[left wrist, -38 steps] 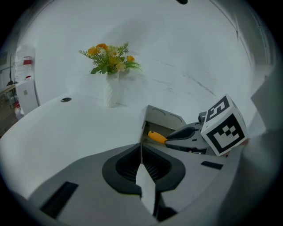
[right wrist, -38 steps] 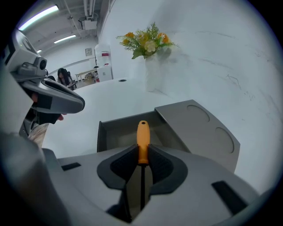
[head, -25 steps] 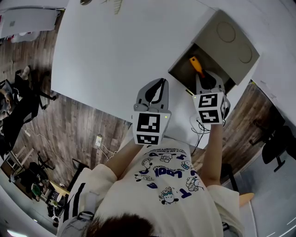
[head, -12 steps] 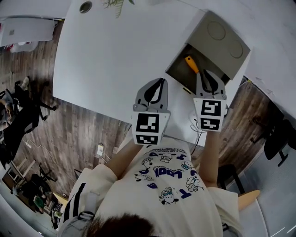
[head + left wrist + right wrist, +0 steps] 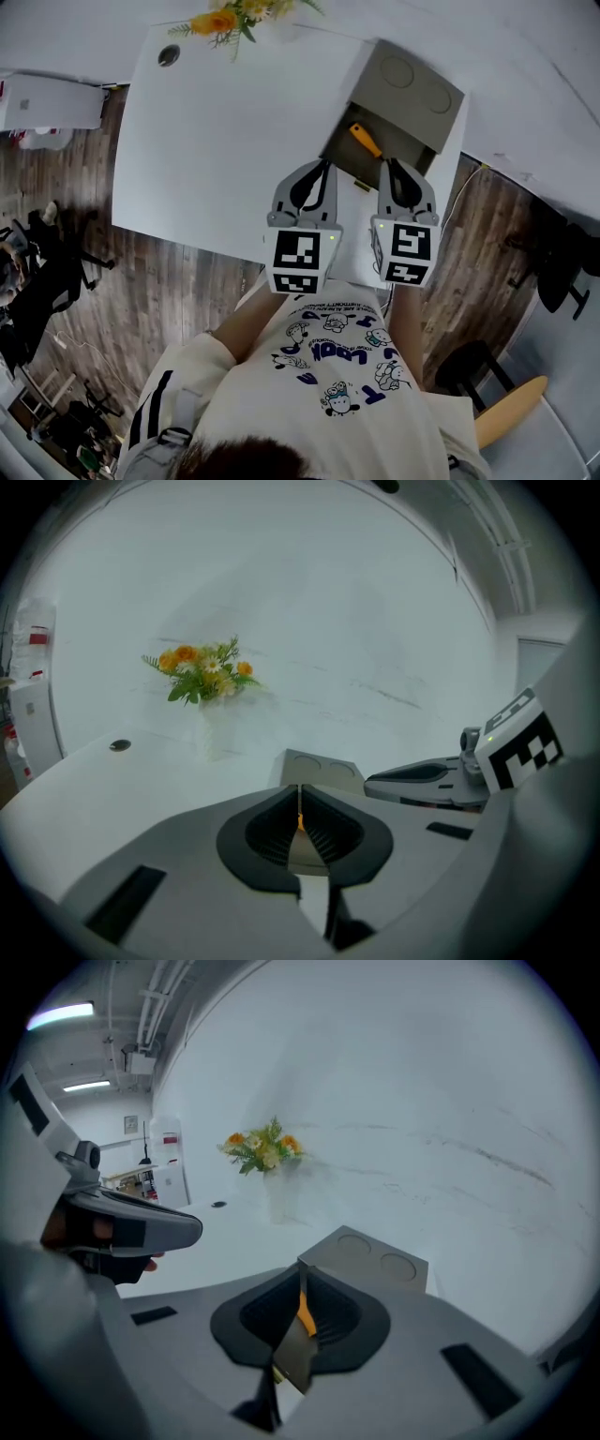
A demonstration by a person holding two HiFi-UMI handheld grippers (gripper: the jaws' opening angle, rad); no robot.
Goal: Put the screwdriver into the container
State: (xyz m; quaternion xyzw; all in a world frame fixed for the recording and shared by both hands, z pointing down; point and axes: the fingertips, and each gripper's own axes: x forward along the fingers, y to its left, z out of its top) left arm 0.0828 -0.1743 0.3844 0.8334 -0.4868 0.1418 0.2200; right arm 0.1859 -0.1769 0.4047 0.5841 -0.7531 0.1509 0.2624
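While both grippers hover over the near edge of a white table (image 5: pixel 225 150), the screwdriver (image 5: pixel 364 141) lies inside the container (image 5: pixel 412 80).

Seen from the head view, the orange-handled screwdriver rests slanted in the dark, open compartment of the grey box-shaped container, which sits at the right of the table. The covered part of the box, with two round marks on top, is on the far side. The left gripper (image 5: pixel 325 165) sits just left of the container's near corner, its jaws together with nothing between them. The right gripper (image 5: pixel 388 163) is just on the near side of the open compartment; its jaws are closing, almost together, with nothing between them, and the orange handle shows beyond the slit. A bunch of orange flowers (image 5: pixel 220 19) stands at the table's far edge, well left of the container.
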